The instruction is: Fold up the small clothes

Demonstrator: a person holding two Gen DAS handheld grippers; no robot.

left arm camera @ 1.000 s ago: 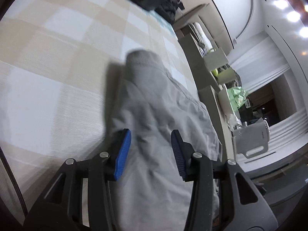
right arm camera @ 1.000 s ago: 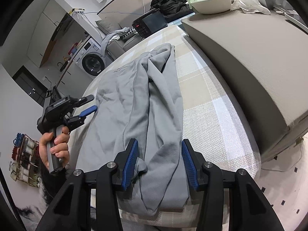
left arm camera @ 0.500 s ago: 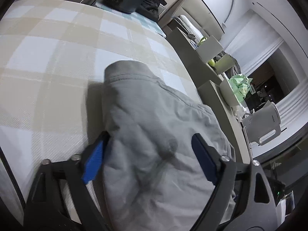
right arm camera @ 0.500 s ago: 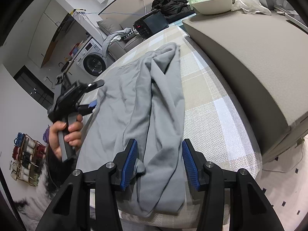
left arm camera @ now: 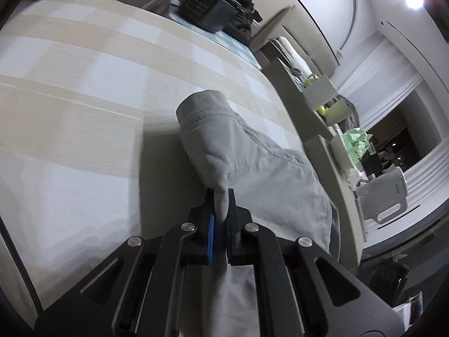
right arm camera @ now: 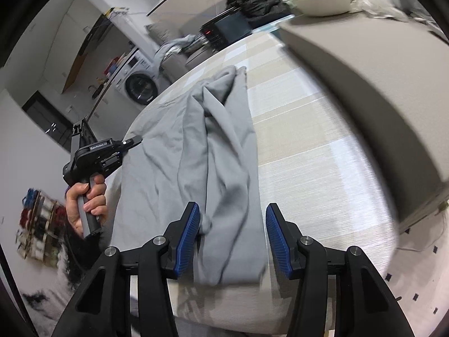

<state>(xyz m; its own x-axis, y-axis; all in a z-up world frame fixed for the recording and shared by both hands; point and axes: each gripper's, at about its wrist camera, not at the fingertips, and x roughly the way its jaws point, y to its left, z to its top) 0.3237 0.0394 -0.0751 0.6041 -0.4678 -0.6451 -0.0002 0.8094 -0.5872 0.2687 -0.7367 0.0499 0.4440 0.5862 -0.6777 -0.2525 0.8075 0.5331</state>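
Left wrist: we saw left gripper (left arm camera: 221,210) pinched tight on soft grey cotton garment (left arm camera: 252,168) lying on beige checked bedcover (left arm camera: 84,112) | right gripper (right arm camera: 233,233) half-open, fabric between, unpressed | judged: clamp hem first, lift evenly.

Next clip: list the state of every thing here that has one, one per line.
Grey cotton garment: rumpled, unfolded, lying on the checked bed.
Left gripper: jaws shut on a fold of the garment's edge.
Right gripper: jaws open, straddling the garment's near end.
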